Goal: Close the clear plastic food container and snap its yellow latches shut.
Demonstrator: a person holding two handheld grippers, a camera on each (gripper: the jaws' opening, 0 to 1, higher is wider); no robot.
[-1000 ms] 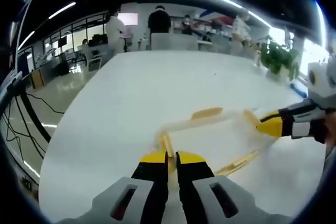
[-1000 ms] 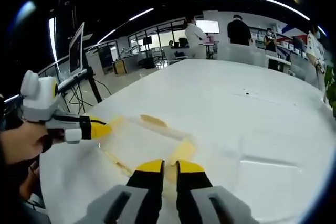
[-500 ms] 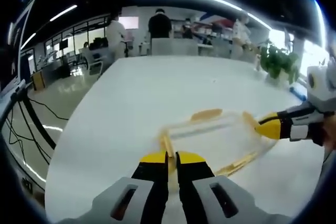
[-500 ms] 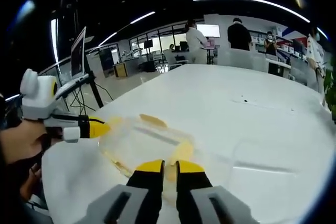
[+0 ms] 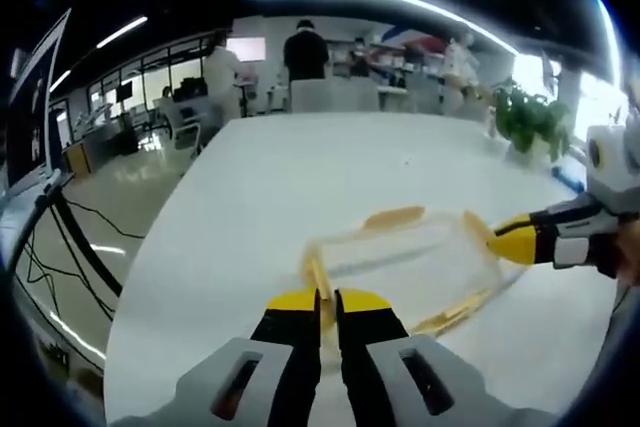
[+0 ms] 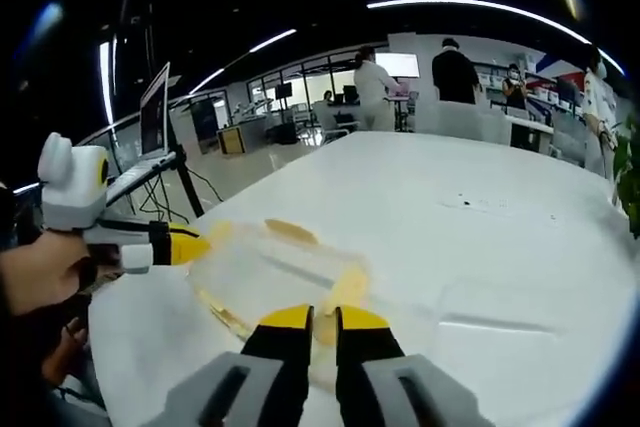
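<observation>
The box (image 5: 405, 267) lay on the bench (image 5: 300, 167) with its lid seemingly down; each claw, left (image 5: 328, 299) and right (image 6: 322, 315), pinched narrow on an end latch. The 12 o'clock latch (image 5: 393, 217) looked unsnapped, so latching probably remained.

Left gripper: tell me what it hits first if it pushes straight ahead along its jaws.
The left gripper already looks shut on the near yellow latch of the clear container, so pushing on would likely drive into that latch and the container's end wall. Actual contact is blurred.
</observation>
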